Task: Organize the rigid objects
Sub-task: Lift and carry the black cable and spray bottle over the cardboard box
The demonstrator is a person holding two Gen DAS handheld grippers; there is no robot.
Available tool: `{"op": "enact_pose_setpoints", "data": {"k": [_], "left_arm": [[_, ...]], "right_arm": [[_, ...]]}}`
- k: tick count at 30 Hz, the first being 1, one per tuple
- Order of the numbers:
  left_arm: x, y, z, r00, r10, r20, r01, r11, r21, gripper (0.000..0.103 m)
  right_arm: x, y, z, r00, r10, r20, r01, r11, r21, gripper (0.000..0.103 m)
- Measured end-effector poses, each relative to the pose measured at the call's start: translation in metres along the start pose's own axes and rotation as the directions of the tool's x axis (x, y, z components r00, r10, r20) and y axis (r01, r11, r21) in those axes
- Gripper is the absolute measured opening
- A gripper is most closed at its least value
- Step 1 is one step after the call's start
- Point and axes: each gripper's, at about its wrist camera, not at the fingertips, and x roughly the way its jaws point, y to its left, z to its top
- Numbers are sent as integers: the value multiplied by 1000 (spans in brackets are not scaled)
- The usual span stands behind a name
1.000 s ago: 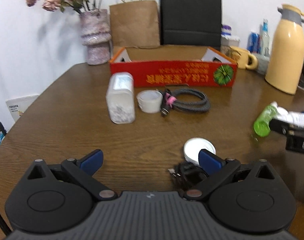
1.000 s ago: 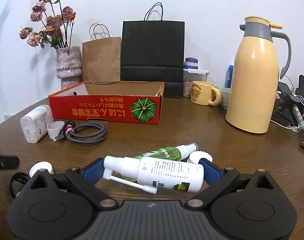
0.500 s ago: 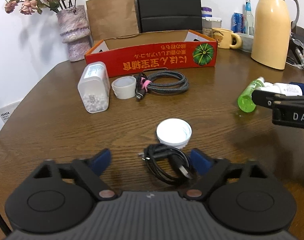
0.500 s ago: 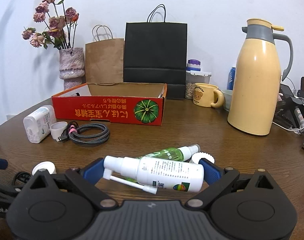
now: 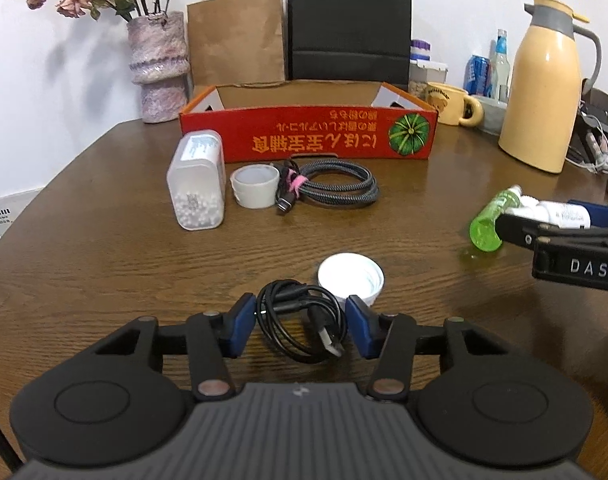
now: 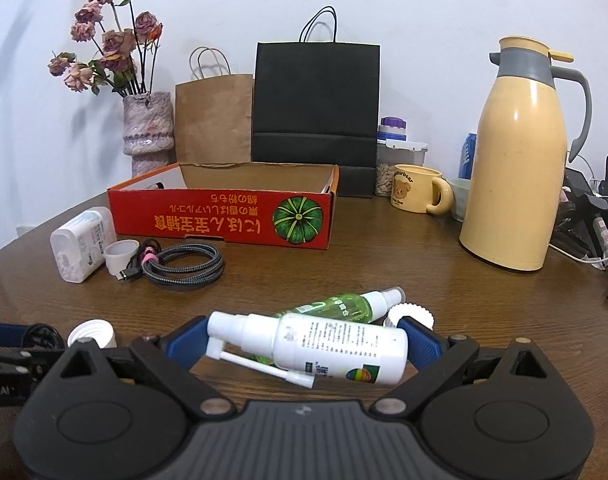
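Observation:
My left gripper (image 5: 300,322) sits low on the brown table (image 5: 104,264). Its jaws are closing on a coiled black cable (image 5: 302,326), and the blue pads (image 5: 242,322) touch the coil's two sides. A white lid (image 5: 351,278) lies just beyond it. My right gripper (image 6: 302,340) is shut on a white spray bottle (image 6: 335,346), held lengthwise between its pads. In the left wrist view the right gripper (image 5: 559,220) is at the right edge. A green spray bottle (image 6: 339,306) lies on the table right behind the white one. The red cardboard box (image 5: 304,140) stands open at the back.
A clear pill container (image 5: 198,182), a small white cup (image 5: 255,186) and a braided grey cable (image 5: 331,190) lie before the box. A ridged white cap (image 6: 413,314) lies by the green bottle. A yellow thermos (image 6: 515,168), a mug (image 6: 417,194), a vase (image 5: 158,68) and paper bags line the back.
My left gripper's jaws went from wide apart to close around the black cable, which now lies centred between the pads. The right gripper and its white bottle have kept still.

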Motion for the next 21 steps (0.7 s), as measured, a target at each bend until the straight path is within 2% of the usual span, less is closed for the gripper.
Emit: {"op": "enact_pose_setpoints", "data": {"k": [10, 21], "left_arm": [[-11, 15, 10, 998, 19, 56, -17, 999, -42, 50], [-19, 31, 41, 990, 26, 141, -20, 999, -38, 50]], "right_arm": [[-1, 3, 0, 1000, -1, 6, 1, 1000, -23, 99], [-7, 15, 16, 998, 29, 50, -26, 998, -51, 99]]}}
